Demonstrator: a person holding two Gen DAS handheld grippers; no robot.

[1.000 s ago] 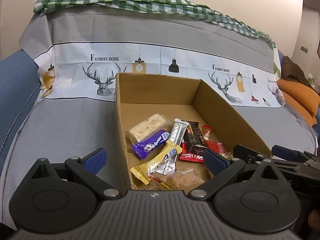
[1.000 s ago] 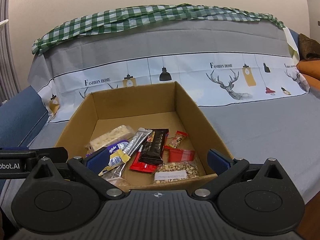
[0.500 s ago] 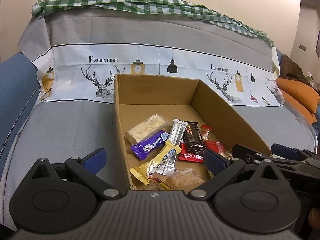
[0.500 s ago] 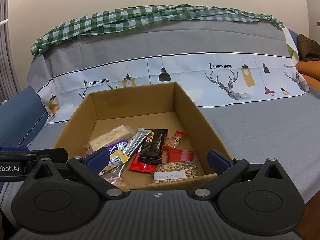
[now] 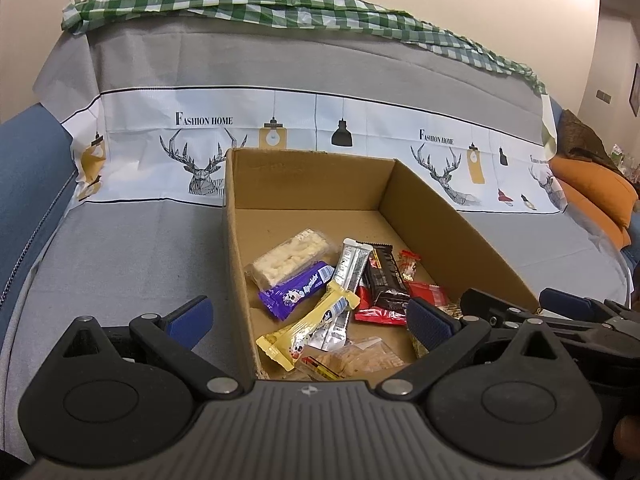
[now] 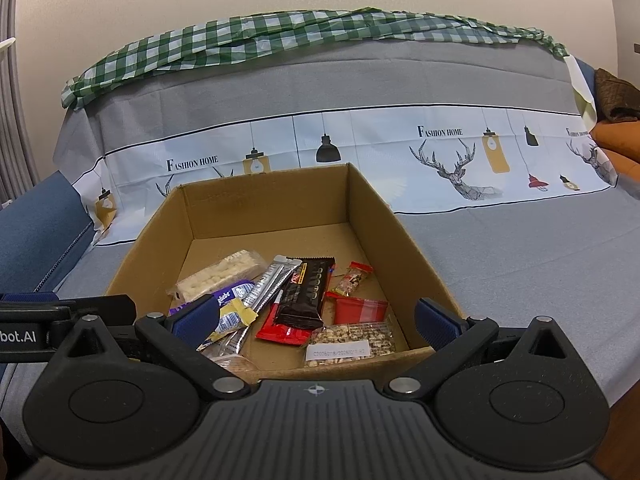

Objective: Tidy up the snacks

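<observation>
Cardboard box [image 6: 372,216] is set on a sofa seat draped in grey cloth [image 5: 132,248]. Snacks are heaped at its near end: purple bar [image 5: 294,290], black bar [image 6: 306,296], nut packet [image 6: 352,340]. Left claw [image 5: 308,318] and right claw [image 6: 316,320] are held spread wide, nothing gripped, at the near rim.

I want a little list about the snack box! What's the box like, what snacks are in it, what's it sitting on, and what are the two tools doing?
box: open cardboard box, no lid
snacks inside: white puffed bar, purple bar, yellow packet, silver stick packs, black bar, red packet, clear nut bag
where they lie: bunched at the near end, far end bare
box sits on: grey cloth with deer prints
left tool: open, holding nothing
right tool: open, holding nothing
</observation>
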